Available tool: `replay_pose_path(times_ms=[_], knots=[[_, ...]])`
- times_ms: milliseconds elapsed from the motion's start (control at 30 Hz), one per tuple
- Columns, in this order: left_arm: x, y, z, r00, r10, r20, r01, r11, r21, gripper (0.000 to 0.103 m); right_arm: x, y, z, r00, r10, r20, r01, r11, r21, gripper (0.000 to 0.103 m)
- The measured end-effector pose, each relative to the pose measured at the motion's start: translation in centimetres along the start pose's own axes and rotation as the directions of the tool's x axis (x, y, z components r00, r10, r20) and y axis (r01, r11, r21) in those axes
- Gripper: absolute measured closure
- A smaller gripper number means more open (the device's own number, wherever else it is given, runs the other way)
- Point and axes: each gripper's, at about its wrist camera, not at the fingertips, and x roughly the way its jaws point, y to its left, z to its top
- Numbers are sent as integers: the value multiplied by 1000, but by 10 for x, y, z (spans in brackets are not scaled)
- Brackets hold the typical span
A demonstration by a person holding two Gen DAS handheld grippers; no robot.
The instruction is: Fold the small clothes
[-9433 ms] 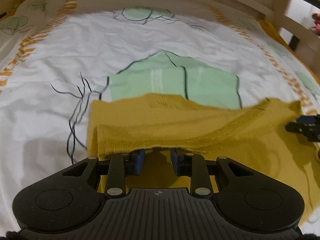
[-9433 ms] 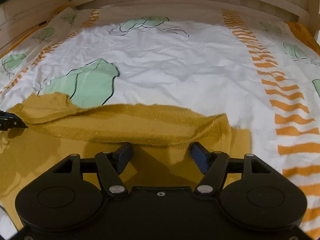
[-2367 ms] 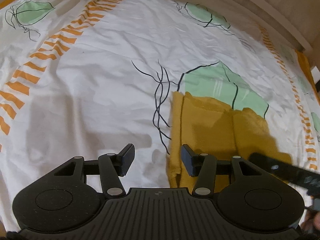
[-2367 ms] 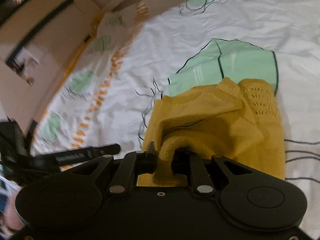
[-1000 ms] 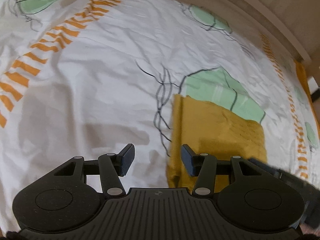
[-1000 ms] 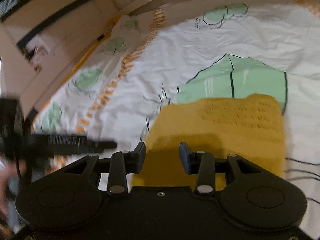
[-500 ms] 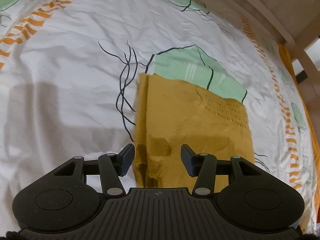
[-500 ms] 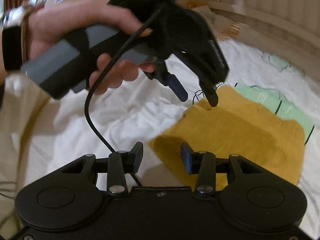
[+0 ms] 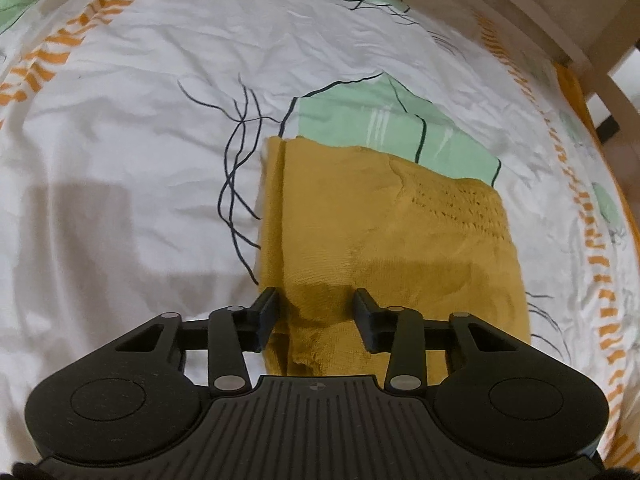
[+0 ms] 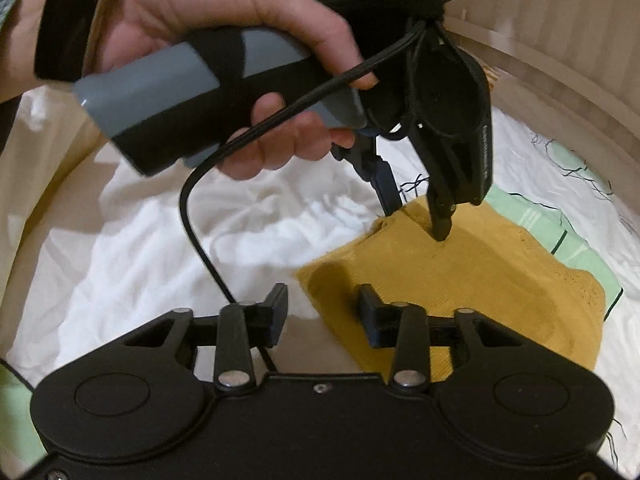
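The yellow knitted garment (image 9: 384,248) is laid flat on the bed sheet (image 9: 120,152), folded into a compact rectangle, its far edge overlapping a green printed patch (image 9: 384,120). The left tongs (image 9: 316,316) are held released, straddling the garment's near left corner, judged ready to take that edge for a further fold. In the right wrist view they are pointed steeply down, tips at the cloth, the handle gripped by the left hand (image 10: 224,40). The right tongs (image 10: 322,314) are also released, over the near corner.
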Motion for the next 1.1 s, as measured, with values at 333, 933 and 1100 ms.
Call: replay_pose_path(times_ms=[333, 933, 1100], knots=[[-2, -5, -1, 998, 3, 57, -5, 999, 35, 97, -13, -25, 1, 997, 59, 58, -71, 973, 222, 89], [-13, 28, -1, 997, 68, 47, -63, 992, -114, 96, -21, -29, 0, 986, 144, 89, -165, 938, 304, 43], [-19, 30, -9, 998, 45, 49, -36, 986, -165, 75, -42, -70, -16, 990, 82, 114, -125, 885, 449, 32]])
